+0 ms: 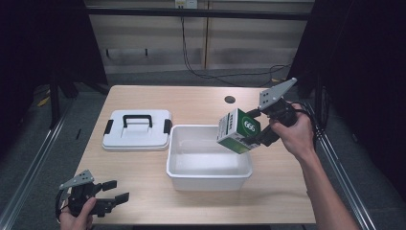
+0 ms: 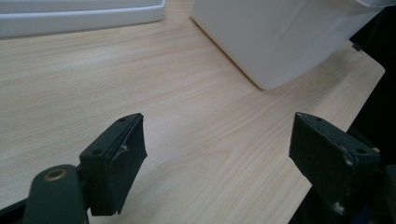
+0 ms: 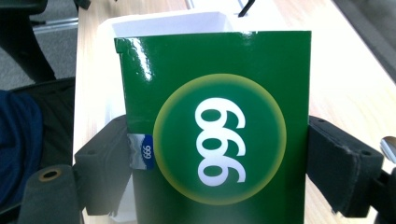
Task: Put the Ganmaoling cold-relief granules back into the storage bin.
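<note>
R gripper (image 1: 249, 132) clamped on green "999" box (image 1: 238, 130), tilted above white bin (image 1: 208, 171), L gripper (image 1: 116, 191) jaws wide apart, empty, lid (image 1: 137, 130) beyond it

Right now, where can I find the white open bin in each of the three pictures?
High view: the white bin sits at table centre, under the green box held by the right gripper.
Left gripper view: its outer wall is at upper right.
Right gripper view: its rim peeks above the box.
Shared landmark: the wooden table.
</note>
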The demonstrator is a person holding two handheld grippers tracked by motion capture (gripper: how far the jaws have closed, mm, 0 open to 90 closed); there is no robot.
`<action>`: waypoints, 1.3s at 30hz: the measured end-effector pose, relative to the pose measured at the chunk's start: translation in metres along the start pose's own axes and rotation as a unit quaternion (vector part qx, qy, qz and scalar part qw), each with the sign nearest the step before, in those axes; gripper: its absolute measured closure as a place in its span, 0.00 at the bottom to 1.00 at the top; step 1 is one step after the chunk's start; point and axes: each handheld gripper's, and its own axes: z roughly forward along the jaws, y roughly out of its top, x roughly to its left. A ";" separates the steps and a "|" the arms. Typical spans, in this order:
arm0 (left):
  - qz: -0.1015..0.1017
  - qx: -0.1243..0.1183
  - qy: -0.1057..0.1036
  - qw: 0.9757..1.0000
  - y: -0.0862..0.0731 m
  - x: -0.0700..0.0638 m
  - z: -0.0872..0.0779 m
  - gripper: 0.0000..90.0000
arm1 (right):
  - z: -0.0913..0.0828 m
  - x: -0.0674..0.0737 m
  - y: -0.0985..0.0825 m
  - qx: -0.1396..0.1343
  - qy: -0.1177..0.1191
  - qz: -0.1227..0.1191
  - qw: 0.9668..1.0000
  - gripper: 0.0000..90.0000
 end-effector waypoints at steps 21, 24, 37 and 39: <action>0.006 -0.003 -0.005 1.000 0.002 -0.002 -0.001 0.21 | 0.043 0.001 0.018 0.135 0.025 -0.014 0.990 0.18; 0.004 -0.004 -0.006 1.000 0.001 -0.001 -0.001 0.21 | 0.046 0.001 0.023 0.150 0.023 -0.019 0.988 0.18; 0.004 -0.002 -0.007 1.000 0.001 -0.001 -0.001 0.21 | 0.073 -0.002 0.029 0.229 0.036 -0.045 0.972 0.18; 0.004 -0.002 -0.007 1.000 0.001 -0.001 -0.001 0.21 | 0.077 -0.002 0.031 0.242 0.039 -0.052 0.968 0.17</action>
